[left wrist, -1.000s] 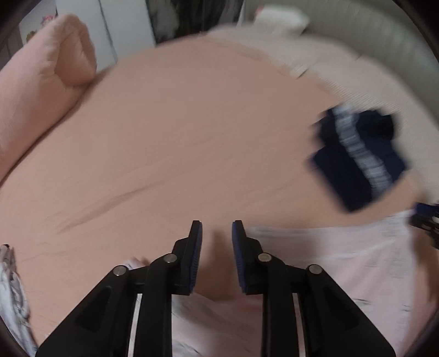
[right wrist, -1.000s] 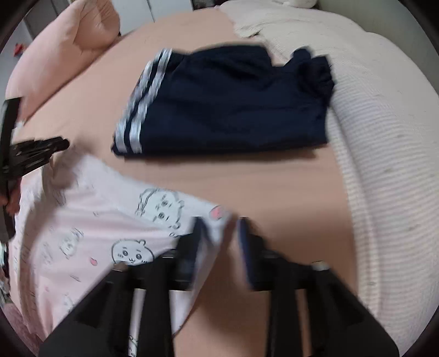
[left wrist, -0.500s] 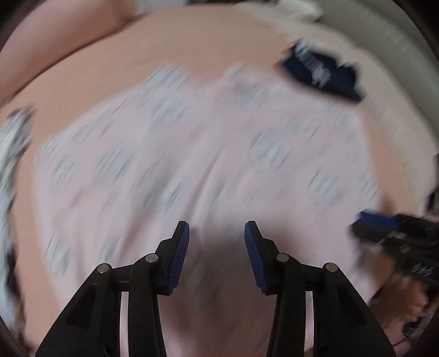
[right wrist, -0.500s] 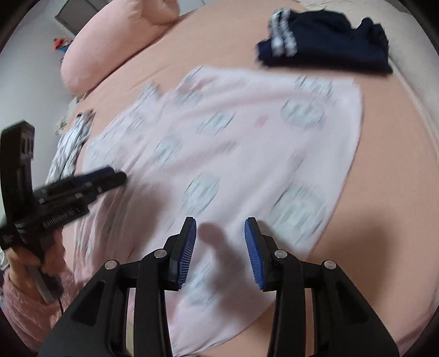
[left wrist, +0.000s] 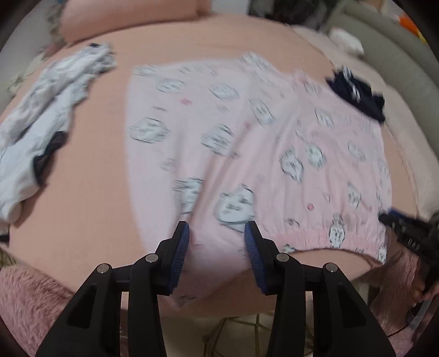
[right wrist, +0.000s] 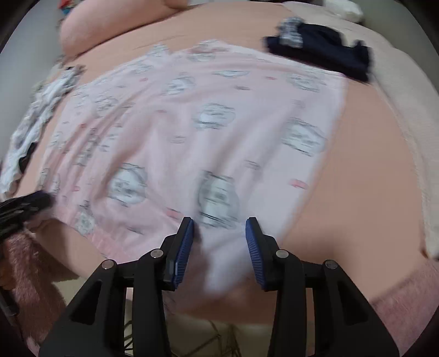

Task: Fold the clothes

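Closest to me, my left gripper [left wrist: 216, 233] hangs with its jaws wide apart and nothing between them, over the near edge of the pink printed garment [left wrist: 247, 142]. My right gripper [right wrist: 219, 229] is the same: spread wide, empty, poised above the garment's near hem. Both views are blurred, so fine creases escape me.

The garment lies spread flat across the peach bed [right wrist: 370, 153], its gathered waistband [left wrist: 315, 239] toward my right side, near edge hanging slightly off the bed. I judge this the laying-out stage, with the piece opened flat and no fold in it that I can see. A fold would call for both grippers to come down on an edge, close on the cloth and carry it across evenly, keeping layers aligned.

Further out, a crumpled white garment [left wrist: 41, 123] sits left, apart from the pink one. Far right, the navy shorts [right wrist: 323, 52] lie bunched, just touching the pink garment's far corner. A pink pillow [right wrist: 109, 24] is beyond.
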Demonstrator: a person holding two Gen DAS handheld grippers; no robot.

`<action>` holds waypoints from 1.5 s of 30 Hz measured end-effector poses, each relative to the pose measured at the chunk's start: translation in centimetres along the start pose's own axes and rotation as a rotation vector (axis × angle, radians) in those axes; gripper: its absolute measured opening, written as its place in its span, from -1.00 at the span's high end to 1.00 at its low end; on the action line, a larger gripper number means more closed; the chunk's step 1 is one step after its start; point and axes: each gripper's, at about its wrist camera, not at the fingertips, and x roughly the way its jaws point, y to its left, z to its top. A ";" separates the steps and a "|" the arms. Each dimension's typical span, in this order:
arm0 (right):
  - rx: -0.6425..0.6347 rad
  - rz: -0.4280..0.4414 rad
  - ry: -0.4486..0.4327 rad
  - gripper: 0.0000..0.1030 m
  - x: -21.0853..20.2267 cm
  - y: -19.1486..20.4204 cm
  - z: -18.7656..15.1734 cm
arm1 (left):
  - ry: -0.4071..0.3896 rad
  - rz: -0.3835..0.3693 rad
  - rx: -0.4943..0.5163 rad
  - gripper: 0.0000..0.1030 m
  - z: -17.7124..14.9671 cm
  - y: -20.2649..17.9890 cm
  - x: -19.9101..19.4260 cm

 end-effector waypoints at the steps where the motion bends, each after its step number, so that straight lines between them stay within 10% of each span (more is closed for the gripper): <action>1: 0.016 0.010 0.004 0.19 0.0 -0.1 -0.3 | -0.006 -0.030 -0.057 0.15 0.0 1.1 -0.3; 12: 0.209 0.301 0.067 -0.18 -0.1 -0.2 -2.6 | 0.061 -0.221 -0.404 0.13 -3.3 7.4 0.6; 16: 0.223 0.368 0.052 0.51 -0.6 0.1 -2.2 | 0.049 -0.332 -0.419 0.17 -3.2 6.7 0.5; 20: 0.185 0.364 0.065 0.56 1.8 2.9 -1.1 | 0.076 -0.286 -0.364 0.20 -3.4 5.3 1.7; 24: 0.242 0.391 0.046 0.59 1.8 1.6 -1.4 | 0.039 -0.209 -0.283 0.65 -2.3 3.6 1.6; 30: 0.093 0.241 -0.060 0.90 -2.6 1.2 -2.3 | -0.021 -0.173 -0.124 0.69 -2.0 2.1 -1.5; 33: 0.111 0.238 -0.110 0.90 -5.4 -1.4 -3.4 | 0.072 -0.171 -0.129 0.68 -2.5 2.1 0.3; 37: 0.194 0.270 0.020 0.93 -2.6 -3.0 -4.6 | 0.133 -0.202 -0.189 0.56 -2.6 3.2 1.1; 45: 0.214 0.292 -0.014 0.17 -5.4 -5.0 -4.0 | 0.081 -0.235 -0.306 0.21 1.6 8.4 1.5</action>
